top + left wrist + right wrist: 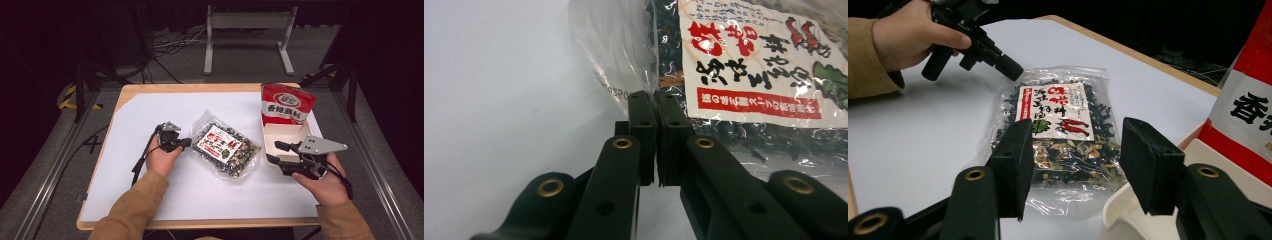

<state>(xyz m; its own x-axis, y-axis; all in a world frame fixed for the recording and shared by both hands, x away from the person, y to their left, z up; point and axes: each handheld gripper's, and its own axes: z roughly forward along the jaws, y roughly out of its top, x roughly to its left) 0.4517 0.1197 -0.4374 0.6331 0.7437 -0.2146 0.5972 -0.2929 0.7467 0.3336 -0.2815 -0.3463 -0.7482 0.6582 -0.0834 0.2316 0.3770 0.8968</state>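
Two grippers are at work. The left gripper [186, 142] has its jaws pressed together at the clear edge of the spice bag [227, 148]; whether film is caught between them I cannot tell. The bag lies flat at table centre. At its 3 o'clock the right gripper [274, 153] stands wide open, touching the white box [285, 131]

Pale wooden table [131, 90] under white sheet [150, 115]; grey carpeted floor [240, 60]; white metal stand [248, 22] behind; black cables [165, 47]; dark surroundings.
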